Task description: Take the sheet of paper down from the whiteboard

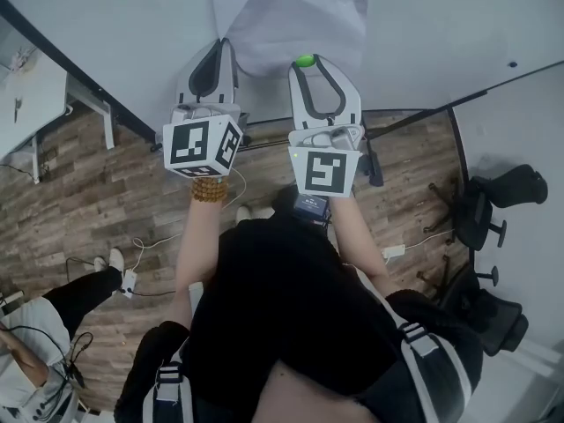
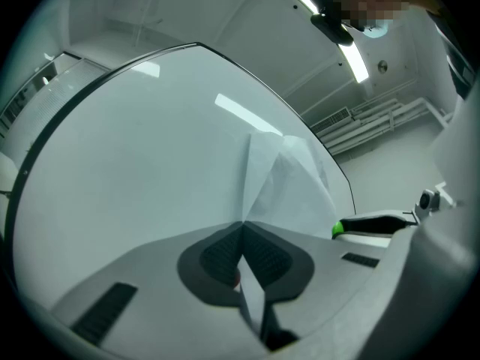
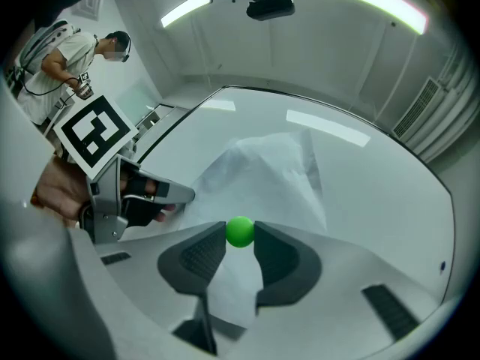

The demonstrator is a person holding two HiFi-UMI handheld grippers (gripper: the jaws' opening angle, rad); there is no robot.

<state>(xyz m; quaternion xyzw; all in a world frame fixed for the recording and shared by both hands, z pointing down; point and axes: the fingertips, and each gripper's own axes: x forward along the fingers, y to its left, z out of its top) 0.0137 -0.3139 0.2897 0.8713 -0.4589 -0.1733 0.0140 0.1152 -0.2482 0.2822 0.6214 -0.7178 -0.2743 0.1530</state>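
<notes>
The paper (image 2: 289, 182) is pinched by the left gripper (image 2: 241, 229), likely against falling. Its green magnet (image 3: 240, 232) is gripped by the right gripper (image 3: 240, 240)

The sheet of paper (image 1: 291, 25) is white on the pale grey-white whiteboard (image 1: 106, 25), which has a dark frame; against the whiteboard shows a bright green ball (image 3: 240, 231); below the whiteboard are black-and-white square markers (image 1: 203, 144) and a brown wood-plank floor (image 1: 106, 201).
</notes>
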